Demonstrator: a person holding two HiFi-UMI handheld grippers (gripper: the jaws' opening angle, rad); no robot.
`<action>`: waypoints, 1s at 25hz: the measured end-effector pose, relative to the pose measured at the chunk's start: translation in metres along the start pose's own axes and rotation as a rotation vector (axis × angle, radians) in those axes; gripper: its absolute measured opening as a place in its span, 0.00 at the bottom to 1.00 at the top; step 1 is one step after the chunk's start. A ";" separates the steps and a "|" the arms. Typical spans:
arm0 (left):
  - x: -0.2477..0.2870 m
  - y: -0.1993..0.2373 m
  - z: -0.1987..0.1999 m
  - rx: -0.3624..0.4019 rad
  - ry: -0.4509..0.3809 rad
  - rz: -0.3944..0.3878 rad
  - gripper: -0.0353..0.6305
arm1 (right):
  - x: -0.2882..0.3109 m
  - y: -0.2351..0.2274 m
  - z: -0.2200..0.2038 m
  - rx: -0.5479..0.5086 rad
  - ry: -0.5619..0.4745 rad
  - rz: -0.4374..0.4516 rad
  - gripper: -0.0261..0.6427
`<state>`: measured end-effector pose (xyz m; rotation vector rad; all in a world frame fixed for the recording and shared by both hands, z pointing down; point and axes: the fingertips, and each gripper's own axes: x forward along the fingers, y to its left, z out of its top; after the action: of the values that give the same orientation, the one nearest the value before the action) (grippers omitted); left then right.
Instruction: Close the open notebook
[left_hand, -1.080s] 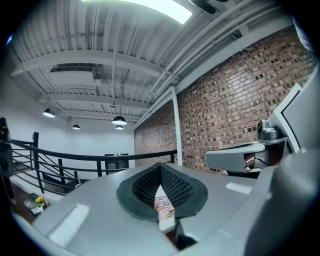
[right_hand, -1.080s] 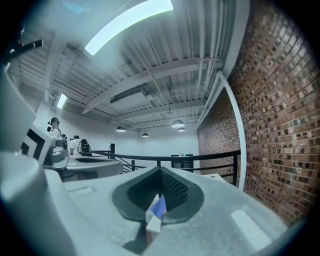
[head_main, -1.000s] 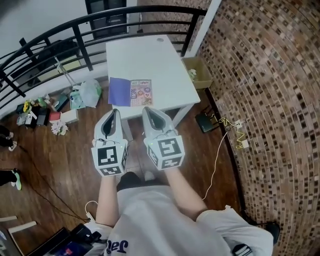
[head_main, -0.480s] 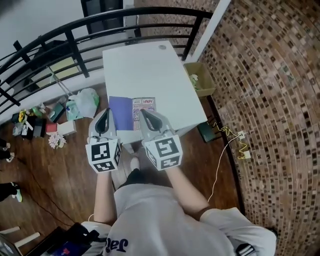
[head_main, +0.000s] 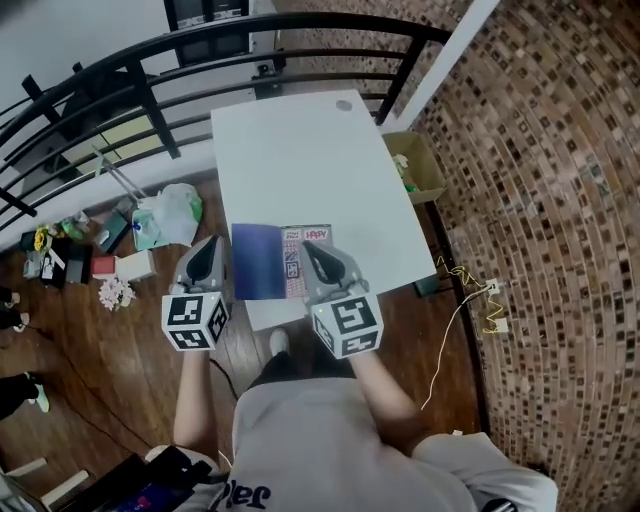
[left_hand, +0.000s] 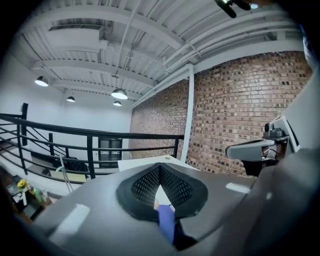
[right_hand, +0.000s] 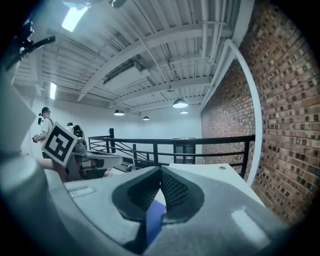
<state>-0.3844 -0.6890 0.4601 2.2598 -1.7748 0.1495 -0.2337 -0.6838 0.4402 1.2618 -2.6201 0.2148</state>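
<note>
The open notebook lies at the near edge of the white table, a blue page on its left and a colourful printed page on its right. My left gripper hangs just off the notebook's left edge, jaws shut with nothing in them. My right gripper is over the printed page, and its pads meet at the tip. In the left gripper view the gripper shows the notebook's blue page through the gap under the pads. The right gripper shows the same blue page in its own view.
A black railing runs behind and left of the table. A cardboard box stands by the brick wall on the right, with cables on the floor. A plastic bag and small clutter lie on the floor at left.
Both grippers have travelled forward and down to the table's near edge. The right one now reaches over the notebook and the left one sits beside it. The table has come closer.
</note>
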 end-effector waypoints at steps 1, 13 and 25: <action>0.004 0.008 -0.002 0.006 0.017 -0.013 0.08 | 0.006 -0.005 -0.002 0.006 0.003 0.003 0.03; 0.054 0.071 -0.105 -0.098 0.482 -0.199 0.30 | 0.051 -0.060 -0.023 0.062 0.064 0.016 0.03; 0.066 0.055 -0.219 -0.248 0.789 -0.322 0.49 | 0.050 -0.072 -0.056 0.087 0.133 0.000 0.03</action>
<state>-0.4032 -0.7042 0.6937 1.8829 -0.9551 0.6166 -0.1996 -0.7537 0.5101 1.2299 -2.5218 0.4020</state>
